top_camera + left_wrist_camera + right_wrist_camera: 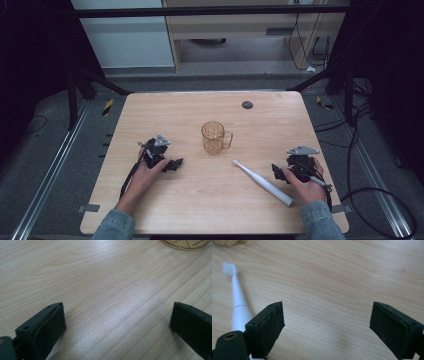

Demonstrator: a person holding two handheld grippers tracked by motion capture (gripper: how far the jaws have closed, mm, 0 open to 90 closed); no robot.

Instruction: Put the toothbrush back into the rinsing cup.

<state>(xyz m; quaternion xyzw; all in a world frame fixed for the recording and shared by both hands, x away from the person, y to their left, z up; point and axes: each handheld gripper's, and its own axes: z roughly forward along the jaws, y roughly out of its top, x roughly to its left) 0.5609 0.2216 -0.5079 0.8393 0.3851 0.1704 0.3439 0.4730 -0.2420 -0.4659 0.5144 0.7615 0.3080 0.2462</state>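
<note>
A clear amber mug [214, 137] with a handle on its right stands upright at the table's middle. A white electric toothbrush [262, 183] lies flat to its lower right, head pointing up-left toward the mug. My left gripper [175, 164] rests on the table left of the mug, jaws wide apart with only bare wood between them; the mug's base [186, 243] peeks in at the top right of the left gripper view. My right gripper [276, 172] sits just right of the toothbrush, open and empty. In the right gripper view the toothbrush [237, 302] lies beside the left jaw, outside it.
The light wooden table [165, 200] has a small dark round cap [247, 105] near its far edge. Black frame bars and cables surround the table; a cable [370, 200] loops on the floor at the right.
</note>
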